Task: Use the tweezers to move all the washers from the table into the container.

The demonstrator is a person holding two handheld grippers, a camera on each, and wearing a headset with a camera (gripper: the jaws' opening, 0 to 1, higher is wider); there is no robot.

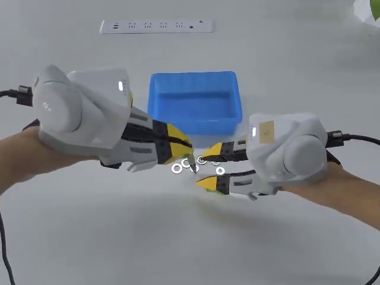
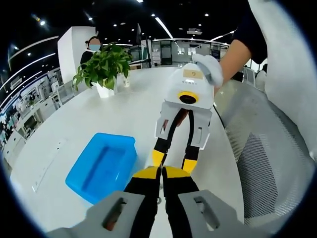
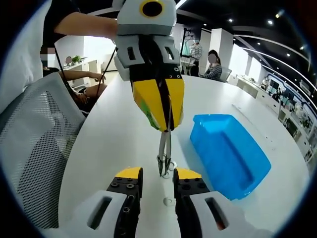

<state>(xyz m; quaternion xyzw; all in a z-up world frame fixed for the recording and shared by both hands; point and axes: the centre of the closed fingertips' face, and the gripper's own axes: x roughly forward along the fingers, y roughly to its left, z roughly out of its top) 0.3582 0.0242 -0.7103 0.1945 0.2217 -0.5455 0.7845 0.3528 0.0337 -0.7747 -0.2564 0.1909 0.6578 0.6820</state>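
Across the white surface (image 1: 178,237), looks barely begun: blue container (image 1: 196,126) beyond the fingertips seemingly empty, several washers (image 1: 177,168) loose between both pairs of fingers, fingers of the left gripper (image 1: 187,144) clamped on the tweezers (image 3: 164,146) over one washer, those of the right gripper (image 1: 206,167) wide.

My claw (image 2: 161,172) is pinched tight; the other claw (image 2: 174,160) faces it, jaws apart; the blue container (image 2: 101,166) lies beside them on the white surface (image 2: 124,111).
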